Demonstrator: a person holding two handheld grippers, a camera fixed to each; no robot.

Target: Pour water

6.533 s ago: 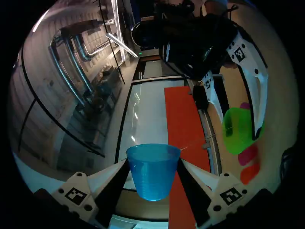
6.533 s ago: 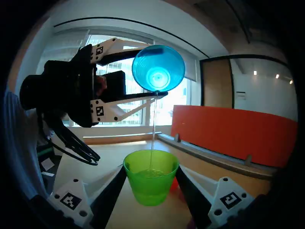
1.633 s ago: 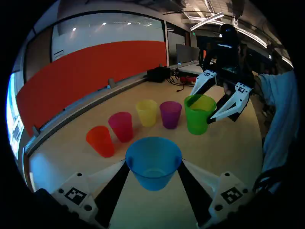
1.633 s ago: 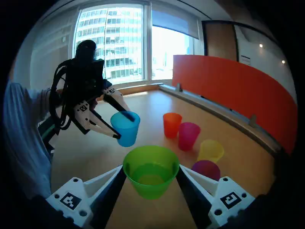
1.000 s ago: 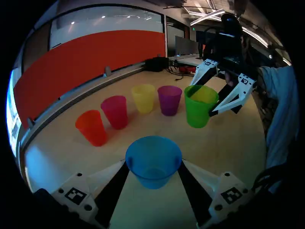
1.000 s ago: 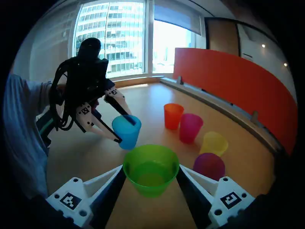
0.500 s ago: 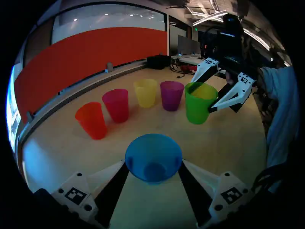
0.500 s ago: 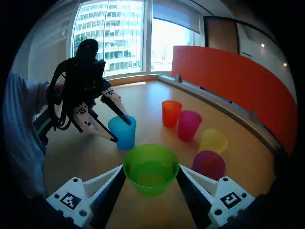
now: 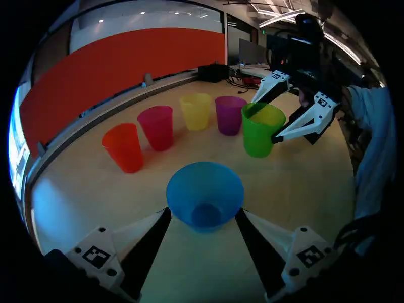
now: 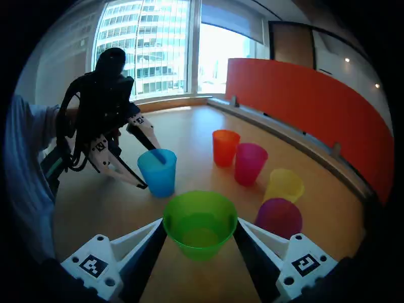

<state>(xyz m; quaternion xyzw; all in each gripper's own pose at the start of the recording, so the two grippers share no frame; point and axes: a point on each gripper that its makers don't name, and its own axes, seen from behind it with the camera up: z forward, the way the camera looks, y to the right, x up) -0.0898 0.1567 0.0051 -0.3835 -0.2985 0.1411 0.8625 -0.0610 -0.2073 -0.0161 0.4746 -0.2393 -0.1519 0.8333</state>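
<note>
Tabletop (image 9: pixel 303 171) closer beneath blue cup (image 9: pixel 204 194) in left gripper (image 9: pixel 203 214) than before

Six plastic cups, no two alike in colour: one blue cup (image 9: pixel 204 196), one green cup (image 9: pixel 258 129), one orange cup (image 9: pixel 122 147), one pink cup (image 9: pixel 157 127), one yellow cup (image 9: pixel 195 111) and one purple cup (image 9: pixel 230 114). Four stand loose in a row; two are gripped, one apiece, by two tools, the left tool (image 9: pixel 203 211) and the right tool (image 10: pixel 200 224). One wooden table (image 10: pixel 197 126), with one orange partition (image 10: pixel 303 96) along its edge.
</note>
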